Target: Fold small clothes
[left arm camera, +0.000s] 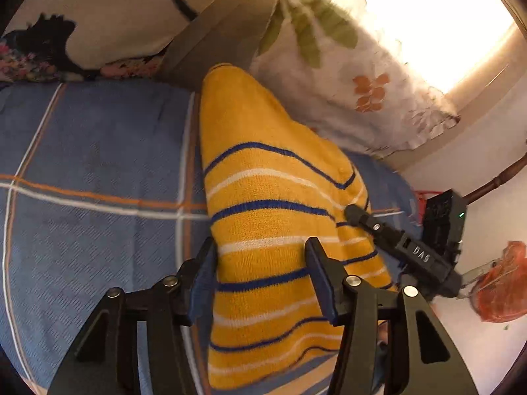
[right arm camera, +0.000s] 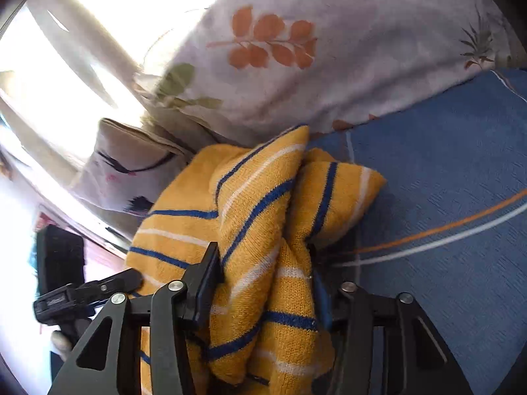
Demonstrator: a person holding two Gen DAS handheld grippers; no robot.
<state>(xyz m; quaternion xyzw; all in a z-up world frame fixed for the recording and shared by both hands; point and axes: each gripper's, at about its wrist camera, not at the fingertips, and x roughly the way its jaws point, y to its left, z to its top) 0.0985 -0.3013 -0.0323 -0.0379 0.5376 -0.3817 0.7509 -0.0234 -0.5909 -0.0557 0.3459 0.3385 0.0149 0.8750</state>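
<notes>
On the blue checked bedsheet [left arm camera: 98, 151] with its white and orange lines, seen through the left wrist camera, a yellow knitted garment [left arm camera: 263, 197] with blue and white stripes is lying stretched out towards a white pillow [left arm camera: 355, 98] printed with orange and green leaves. The left gripper [left arm camera: 262, 271] is sitting over the near part of the knit, its jaws spread, one finger at the cloth's left edge and one over the striped surface; whether they are pinching fabric cannot be told. The right gripper [left arm camera: 354, 212] is reaching in from the right, its tip touching the garment's far edge. A second pillow [left arm camera: 98, 16] with dark floral print is lying beyond the sheet.

In the right wrist view, the right gripper [right arm camera: 263, 283] is clenching a bunched fold of the yellow knitted garment [right arm camera: 257, 217] between its jaws, the cloth rising in a ridge above the blue sheet [right arm camera: 444, 181]. The left gripper [right arm camera: 131, 278] is showing at the lower left, touching the knit. The leaf-printed pillow [right arm camera: 329, 49] is lying just behind.
</notes>
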